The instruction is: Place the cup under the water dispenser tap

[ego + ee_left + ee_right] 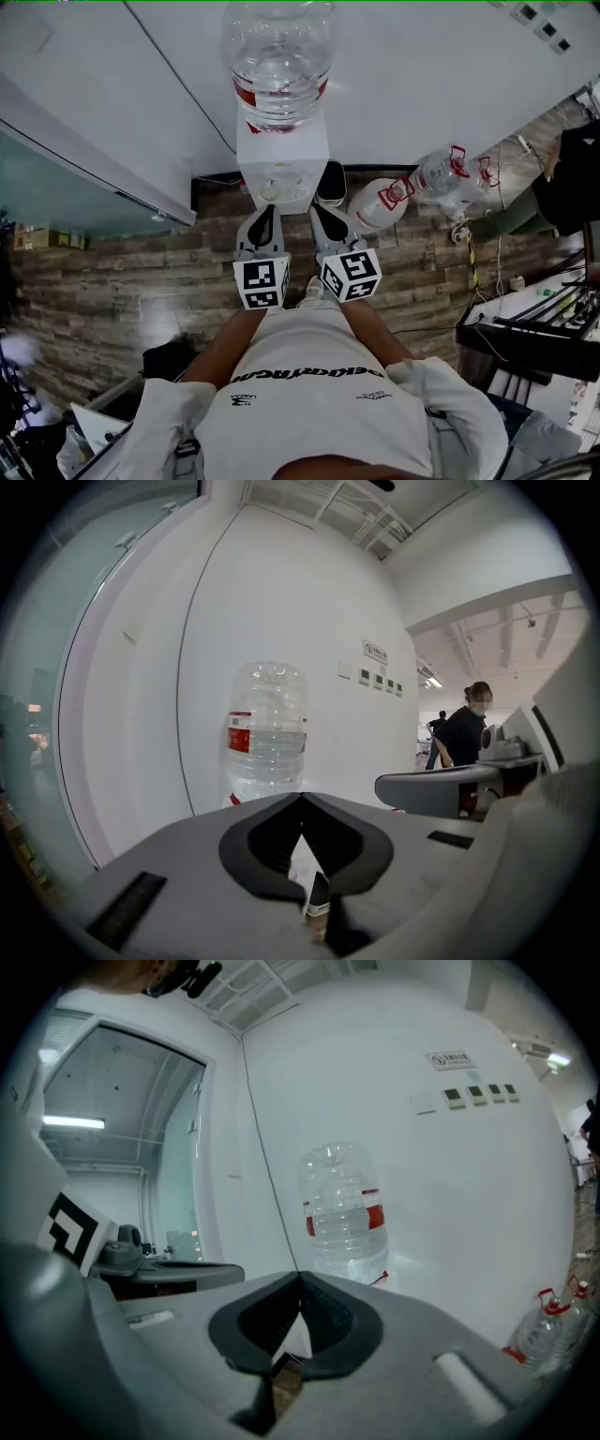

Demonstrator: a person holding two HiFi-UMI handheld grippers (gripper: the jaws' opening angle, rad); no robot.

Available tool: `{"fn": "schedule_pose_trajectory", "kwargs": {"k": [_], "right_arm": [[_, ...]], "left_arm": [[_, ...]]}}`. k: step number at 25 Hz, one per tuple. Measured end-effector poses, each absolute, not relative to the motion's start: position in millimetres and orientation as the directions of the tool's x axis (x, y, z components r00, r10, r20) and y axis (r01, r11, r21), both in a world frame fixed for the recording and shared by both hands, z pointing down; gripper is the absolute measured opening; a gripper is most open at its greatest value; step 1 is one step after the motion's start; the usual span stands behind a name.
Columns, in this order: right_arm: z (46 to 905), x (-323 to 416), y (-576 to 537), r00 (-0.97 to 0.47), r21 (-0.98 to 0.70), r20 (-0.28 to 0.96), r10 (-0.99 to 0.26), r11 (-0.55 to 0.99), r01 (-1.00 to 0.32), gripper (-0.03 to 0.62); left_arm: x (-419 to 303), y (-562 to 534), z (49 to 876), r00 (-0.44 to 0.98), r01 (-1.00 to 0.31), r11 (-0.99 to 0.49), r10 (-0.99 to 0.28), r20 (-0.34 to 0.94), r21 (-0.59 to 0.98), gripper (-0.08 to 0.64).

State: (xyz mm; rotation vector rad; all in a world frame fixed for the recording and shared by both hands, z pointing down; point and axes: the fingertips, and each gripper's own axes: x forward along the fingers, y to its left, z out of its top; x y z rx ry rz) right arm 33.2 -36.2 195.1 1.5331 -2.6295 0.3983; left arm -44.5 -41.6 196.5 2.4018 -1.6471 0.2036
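Cup: I can't pick it out for sure. The head view shows a small pale round shape [270,190] on the dispenser [281,155] front, just ahead of the left gripper [302,801]. It's too small to tell whether that is the cup or the tap. Both gripper views hide the dispenser body behind their own jaws, so only the bottle [267,728] on top shows. The head view cuts off the bottle's top.

Left gripper: jaws closed, tips meeting, nothing held. Right gripper [300,1279]: same, jaws together, empty. The two sit side by side, aimed at the dispenser front.

Writing:
- The bottle has a red label, print unreadable.
- The wall sign [377,651] has text too small to read.
- The shirt [309,375] print is upside down in the head view and I can't read it cleanly.
- The spare bottles [380,204] on the wood floor [112,281] right of the dispenser have red-and-white labels, illegible.
- A person [464,738] in a dark top stands far off, partly cut off by the right gripper.
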Motion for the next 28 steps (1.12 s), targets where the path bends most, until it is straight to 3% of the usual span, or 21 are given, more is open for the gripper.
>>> {"fn": "schedule_pose_trajectory", "kwargs": {"k": [28], "right_arm": [[191.9,29.7,-49.4,-0.499,-0.167,0.155,-0.853,0.475,-0.864,-0.002]], "left_arm": [[-43.4,-40.9,194.6,0.428,-0.903,-0.412,-0.887,0.172,0.125,-0.003]]}}
